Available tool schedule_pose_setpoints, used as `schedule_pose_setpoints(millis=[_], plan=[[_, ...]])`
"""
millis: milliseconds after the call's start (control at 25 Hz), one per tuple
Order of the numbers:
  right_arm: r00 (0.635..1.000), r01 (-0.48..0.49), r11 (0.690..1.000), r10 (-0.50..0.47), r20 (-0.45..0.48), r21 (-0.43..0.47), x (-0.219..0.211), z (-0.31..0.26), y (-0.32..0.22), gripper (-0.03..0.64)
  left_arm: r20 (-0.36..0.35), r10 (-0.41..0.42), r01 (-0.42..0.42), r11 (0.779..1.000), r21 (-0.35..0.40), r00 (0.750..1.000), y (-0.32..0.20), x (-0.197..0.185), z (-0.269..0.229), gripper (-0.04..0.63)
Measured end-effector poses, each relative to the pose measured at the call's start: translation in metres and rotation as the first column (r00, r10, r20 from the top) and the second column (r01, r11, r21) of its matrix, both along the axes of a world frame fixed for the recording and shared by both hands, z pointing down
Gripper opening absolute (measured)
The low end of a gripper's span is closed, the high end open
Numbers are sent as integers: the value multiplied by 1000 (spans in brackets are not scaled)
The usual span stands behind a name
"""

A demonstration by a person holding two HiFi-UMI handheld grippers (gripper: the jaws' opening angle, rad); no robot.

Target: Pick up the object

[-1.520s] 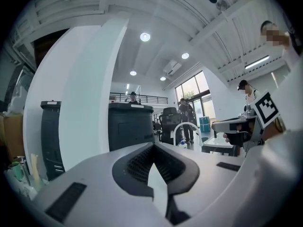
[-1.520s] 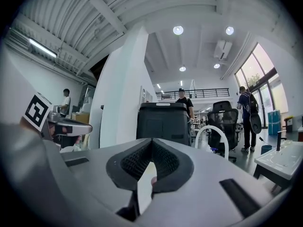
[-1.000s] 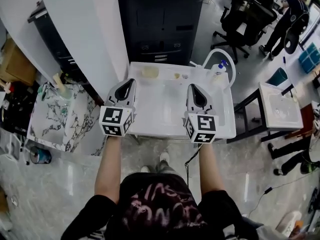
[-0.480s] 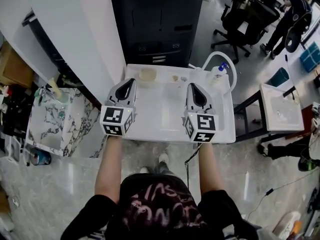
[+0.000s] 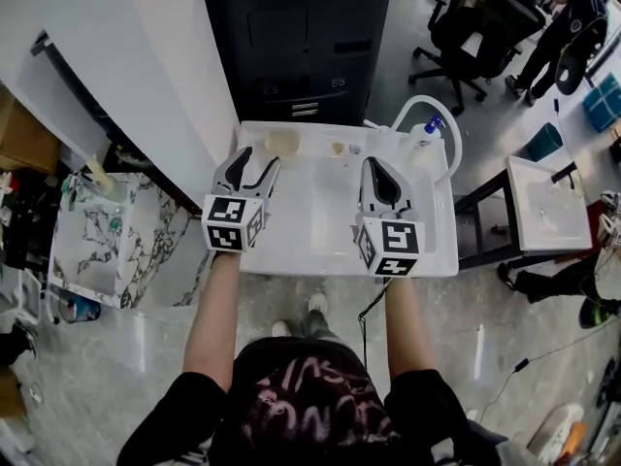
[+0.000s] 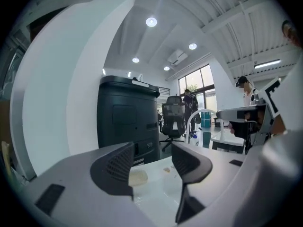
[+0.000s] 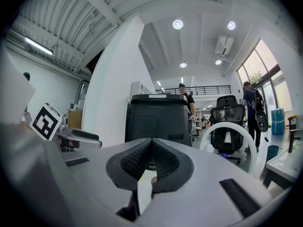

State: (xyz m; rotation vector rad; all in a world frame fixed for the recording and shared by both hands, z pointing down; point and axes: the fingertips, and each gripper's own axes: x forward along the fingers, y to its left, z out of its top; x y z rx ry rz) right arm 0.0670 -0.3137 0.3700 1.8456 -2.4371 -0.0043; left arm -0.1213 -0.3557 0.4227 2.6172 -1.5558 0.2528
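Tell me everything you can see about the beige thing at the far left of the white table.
The beige thing is small, flat and roundish, pale cream and dull; its material is unclear. It lies flat on the white table near the far left corner, before the dark cabinet. Only the table touches it. The left gripper, jaws opening and empty, hangs short of it, aimed its way.

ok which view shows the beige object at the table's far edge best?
Head view: the beige object lies whole and unobstructed on the white table. The left gripper view shows it closer but partly behind a jaw of the left gripper, whose jaws are opening, nothing between them. The right gripper view doesn't show it.
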Motion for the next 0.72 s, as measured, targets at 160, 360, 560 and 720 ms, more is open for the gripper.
schedule_pose_setpoints(millis=[160, 360, 560, 720], plan=[[1000, -5, 1000, 5, 1, -10, 5, 6, -7, 15, 14, -13, 14, 999, -51, 1000, -13, 7, 21, 344], [1000, -6, 1000, 7, 6, -22, 7, 13, -13, 15, 16, -25, 26, 996, -82, 1000, -21, 11, 38, 394], [1000, -10, 999, 10, 9, -31, 11, 18, -23, 15, 8, -30, 31, 991, -126, 1000, -47, 16, 59, 408], [1000, -16, 999, 17, 8, -41, 17, 27, -33, 15, 32, -42, 46, 984, -170, 999, -76, 22, 85, 416]])
